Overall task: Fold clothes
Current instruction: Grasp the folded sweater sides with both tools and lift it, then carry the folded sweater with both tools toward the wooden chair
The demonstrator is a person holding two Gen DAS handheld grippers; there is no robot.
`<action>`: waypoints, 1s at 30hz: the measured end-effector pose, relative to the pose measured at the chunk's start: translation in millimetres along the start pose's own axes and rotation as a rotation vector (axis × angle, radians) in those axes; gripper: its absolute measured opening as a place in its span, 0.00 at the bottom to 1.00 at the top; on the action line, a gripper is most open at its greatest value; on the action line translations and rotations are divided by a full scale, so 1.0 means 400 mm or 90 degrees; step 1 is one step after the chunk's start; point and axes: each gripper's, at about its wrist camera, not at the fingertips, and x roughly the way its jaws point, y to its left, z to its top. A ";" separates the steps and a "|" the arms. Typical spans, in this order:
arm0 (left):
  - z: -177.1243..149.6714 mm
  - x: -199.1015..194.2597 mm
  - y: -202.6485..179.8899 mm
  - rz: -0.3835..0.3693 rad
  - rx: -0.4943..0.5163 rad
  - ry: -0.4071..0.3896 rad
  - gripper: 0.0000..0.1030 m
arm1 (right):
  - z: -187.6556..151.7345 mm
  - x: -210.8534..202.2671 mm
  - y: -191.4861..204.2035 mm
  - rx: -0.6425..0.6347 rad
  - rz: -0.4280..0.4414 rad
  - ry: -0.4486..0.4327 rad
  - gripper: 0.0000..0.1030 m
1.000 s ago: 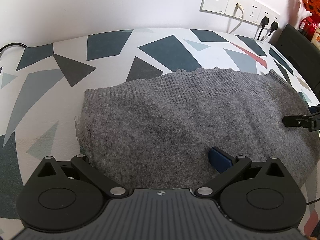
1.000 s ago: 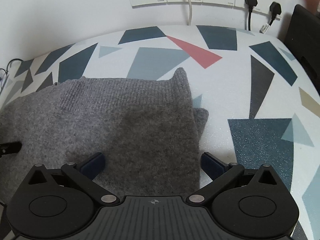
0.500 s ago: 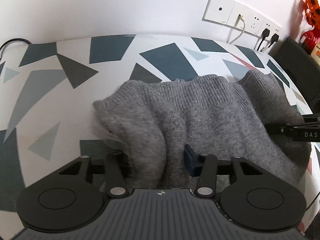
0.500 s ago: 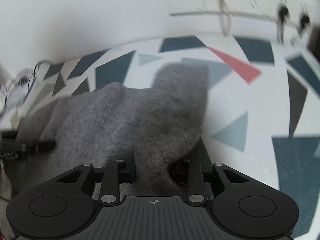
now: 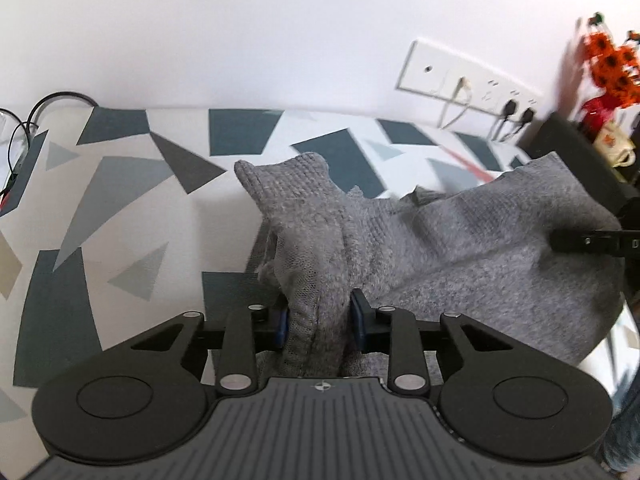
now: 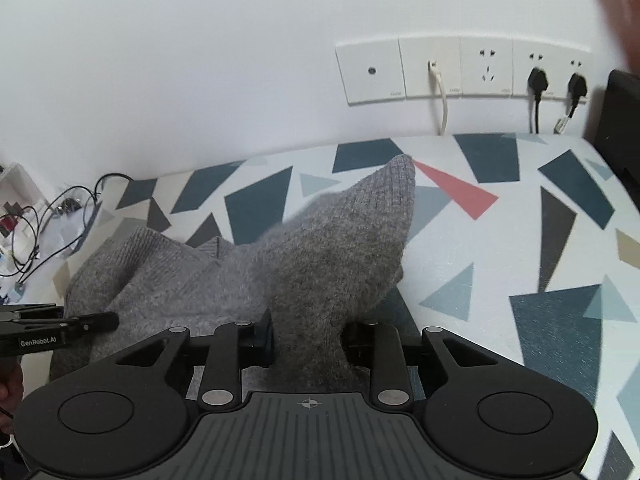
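A grey knitted sweater (image 5: 460,264) lies bunched on a table cover printed with triangles (image 5: 120,200). My left gripper (image 5: 320,320) pinches a gathered fold at the sweater's left side, its jaws still closing on the cloth, and lifts it off the table. In the right wrist view my right gripper (image 6: 309,332) is shut on the sweater (image 6: 340,248) at its right side, and a ribbed corner stands up in front of it. Each gripper shows in the other's view: the right gripper (image 5: 592,240) at the right edge, the left gripper (image 6: 80,322) at the left edge.
Wall sockets (image 6: 460,68) with plugs and a white cable sit behind the table. Tangled black cables (image 6: 40,224) lie past the left edge. Orange flowers (image 5: 608,64) and a black box (image 5: 568,148) stand at the far right. The patterned cover (image 6: 520,240) stretches to the right of the sweater.
Both grippers went from wide open over the flat sweater to closed on its two sides. They have risen, pulling the cloth up into bunched folds.
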 end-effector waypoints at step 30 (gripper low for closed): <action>-0.233 -0.051 -0.198 0.208 -0.139 0.032 0.28 | -0.172 0.076 -0.146 -0.018 0.121 0.141 0.27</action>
